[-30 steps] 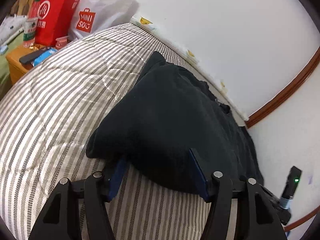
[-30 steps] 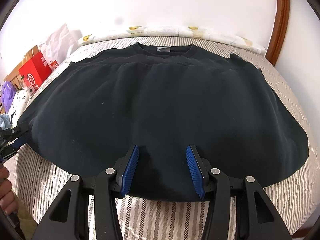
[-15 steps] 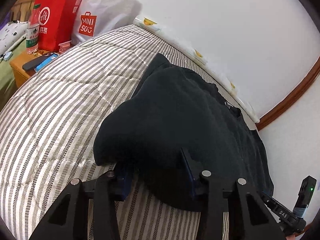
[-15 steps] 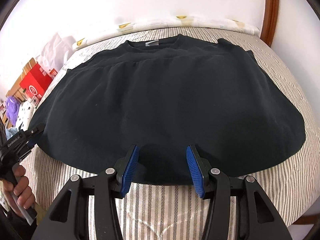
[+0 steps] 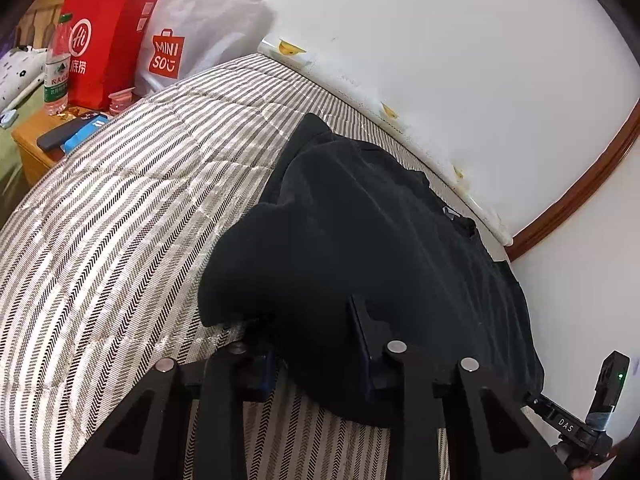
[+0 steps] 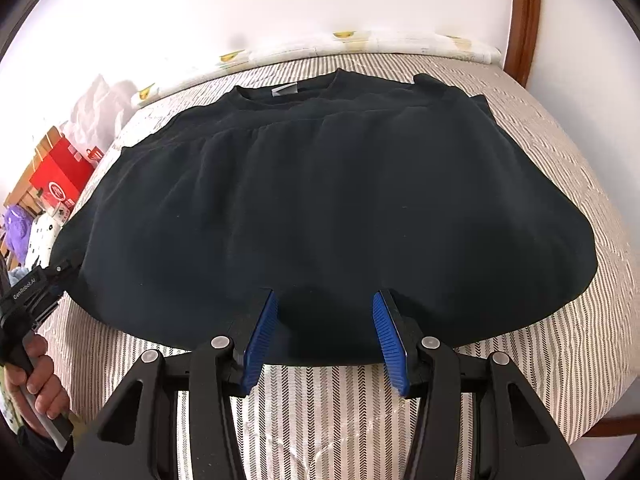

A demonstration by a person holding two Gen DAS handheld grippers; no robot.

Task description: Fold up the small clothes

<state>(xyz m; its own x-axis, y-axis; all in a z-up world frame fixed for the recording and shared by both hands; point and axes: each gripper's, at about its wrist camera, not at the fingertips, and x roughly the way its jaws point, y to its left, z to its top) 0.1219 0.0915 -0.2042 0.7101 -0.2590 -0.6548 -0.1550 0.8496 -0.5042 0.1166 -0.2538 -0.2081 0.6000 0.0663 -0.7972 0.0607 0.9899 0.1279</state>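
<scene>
A black sweatshirt lies spread on the striped bed, collar toward the wall. My left gripper is at its near side corner. Its jaws are closing, and the hem is bunched between them with cloth touching both fingers. In the right wrist view the sweatshirt lies flat, its bottom hem nearest. My right gripper stands open over that hem, blue pads apart and flat cloth in the gap. A hand holds the left gripper at the garment's left edge.
A red bag, a white shopping bag and a water bottle stand by a wooden nightstand past the bed's far corner. The wall and brown wooden trim run along the bed's far side. Striped mattress shows around the garment.
The left jaws have narrowed steadily around the hem, which now humps up between them. The right gripper drifted and rolled a little; its jaws kept the same gap.
</scene>
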